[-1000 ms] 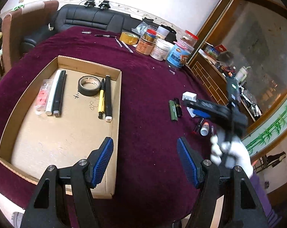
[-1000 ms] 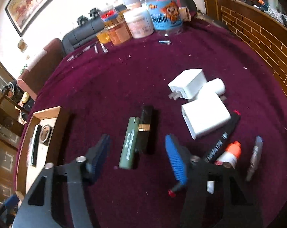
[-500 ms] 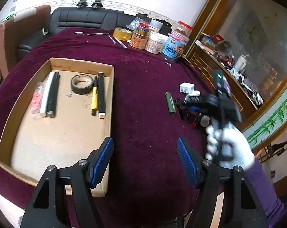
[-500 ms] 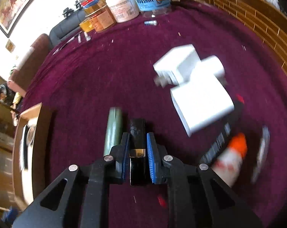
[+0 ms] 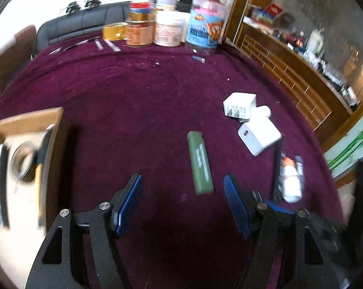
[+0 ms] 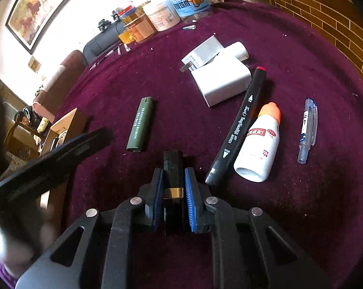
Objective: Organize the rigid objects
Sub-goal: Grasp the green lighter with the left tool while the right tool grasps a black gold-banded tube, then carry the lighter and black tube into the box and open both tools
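Right claw clamped on a black lighter; left claw apart over the green one.

Left wrist view: left gripper (image 5: 182, 201) stands open, the green lighter (image 5: 200, 162) between its tips, long axis running up-frame; the cardboard box (image 5: 28, 121) at left is blurred.
Right wrist view: right gripper (image 6: 173, 186) pinches the black lighter (image 6: 173, 168), pointing up-frame, its lower end hidden.
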`<state>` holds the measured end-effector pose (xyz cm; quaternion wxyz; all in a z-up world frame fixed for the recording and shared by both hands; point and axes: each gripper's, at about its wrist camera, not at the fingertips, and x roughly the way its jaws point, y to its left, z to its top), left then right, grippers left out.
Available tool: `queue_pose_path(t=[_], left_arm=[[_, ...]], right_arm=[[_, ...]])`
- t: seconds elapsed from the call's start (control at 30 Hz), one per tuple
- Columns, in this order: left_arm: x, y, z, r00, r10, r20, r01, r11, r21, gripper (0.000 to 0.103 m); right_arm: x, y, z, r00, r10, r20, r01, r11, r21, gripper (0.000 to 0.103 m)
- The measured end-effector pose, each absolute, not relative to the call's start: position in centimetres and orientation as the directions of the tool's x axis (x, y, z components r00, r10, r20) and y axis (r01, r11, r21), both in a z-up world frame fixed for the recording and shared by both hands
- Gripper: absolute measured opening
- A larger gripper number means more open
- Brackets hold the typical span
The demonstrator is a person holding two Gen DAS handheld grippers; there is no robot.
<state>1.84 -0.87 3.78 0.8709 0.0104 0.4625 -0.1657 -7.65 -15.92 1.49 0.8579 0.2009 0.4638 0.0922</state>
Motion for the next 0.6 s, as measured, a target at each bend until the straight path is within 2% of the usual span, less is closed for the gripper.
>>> queue_pose_path(t=[0.1, 0.17, 0.2, 0.27, 0.4, 0.6], left_arm=[[3.7, -3.9, 2.0, 0.506, -0.23, -0.831, 0.349, 0.936, -0.047, 0.059], [3.6, -5.5, 1.1, 0.529, -0.187, -0.828, 0.394, 0.918, 0.044, 0.044], [3.4, -5.9, 0.9, 0.524, -0.194, -0.829, 0.412, 0.91, 0.048, 0.028], [3.0, -6.1, 1.0, 0.513, -0.211, -0.832, 0.429, 0.902, 0.036, 0.016], [1.9, -4.8, 0.9, 0.498, -0.241, -0.833, 0.429, 0.903, -0.005, 0.016], [-0.9, -1.2, 3.8, 0.491, -0.367, -0.79, 0.405, 0.899, -0.166, 0.016]], right_arm=[[-8.3, -16.0, 1.4, 0.561, 0.35, -0.75, 0.008, 0.904, 0.428, 0.015], [-8.6, -16.1, 1.4, 0.562, 0.36, -0.745, -0.001, 0.901, 0.434, 0.015], [-8.7, -16.1, 1.4, 0.561, 0.365, -0.743, -0.008, 0.9, 0.436, 0.015], [-9.0, -16.0, 1.4, 0.559, 0.37, -0.743, -0.021, 0.901, 0.433, 0.015], [-8.6, -15.4, 1.5, 0.55, 0.361, -0.754, -0.045, 0.913, 0.404, 0.016], [-8.7, -14.6, 1.5, 0.547, 0.332, -0.769, -0.063, 0.932, 0.357, 0.017]])
